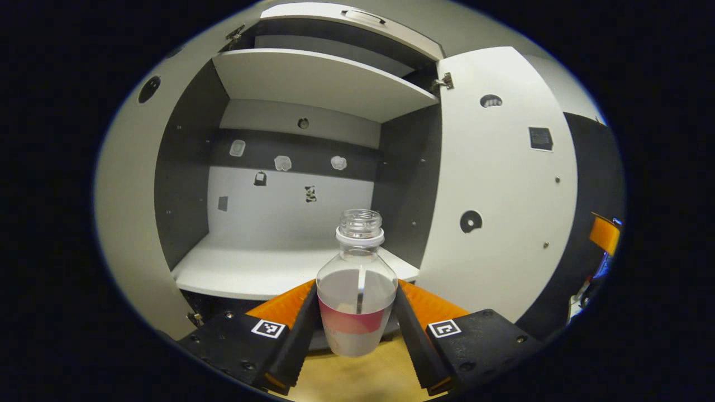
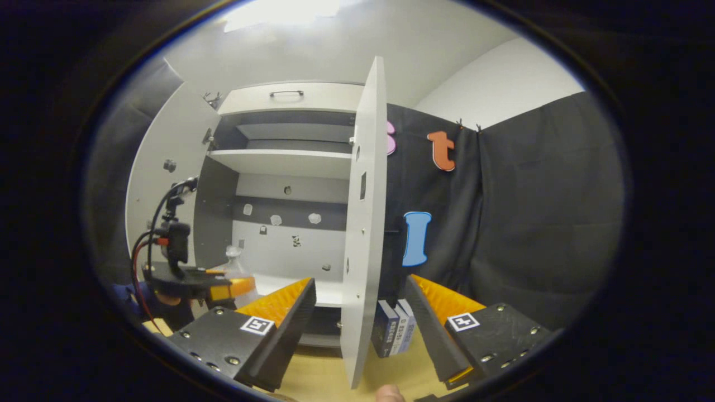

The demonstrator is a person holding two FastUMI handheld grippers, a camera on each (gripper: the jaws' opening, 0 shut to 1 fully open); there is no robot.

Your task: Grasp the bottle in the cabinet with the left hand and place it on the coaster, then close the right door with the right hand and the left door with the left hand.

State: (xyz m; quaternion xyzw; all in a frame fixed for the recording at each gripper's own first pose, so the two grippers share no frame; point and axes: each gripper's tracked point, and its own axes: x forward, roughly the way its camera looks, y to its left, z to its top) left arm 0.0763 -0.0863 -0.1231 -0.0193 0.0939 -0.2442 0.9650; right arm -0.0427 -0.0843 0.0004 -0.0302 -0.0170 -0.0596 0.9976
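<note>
Jaws of my left gripper (image 1: 357, 326) clamp the upright, uncapped clear bottle (image 1: 357, 290) before the cabinet (image 1: 290, 268); right gripper (image 2: 360, 312) gapes wide.

The right door (image 2: 363, 223) stands edge-on in mid-frame between the right claw (image 2: 360, 312) fingers, boxes (image 2: 394, 329) just beyond; cabinet interior (image 1: 290, 223) lies open behind the bottle (image 1: 357, 290).

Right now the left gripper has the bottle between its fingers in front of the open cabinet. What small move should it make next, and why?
Probably carry the bottle a little farther out and down over the wooden table. The left gripper seems shut on it, the bottle is already out past the shelf, and the coaster is still to be found. The right gripper waits open at the right door.
</note>
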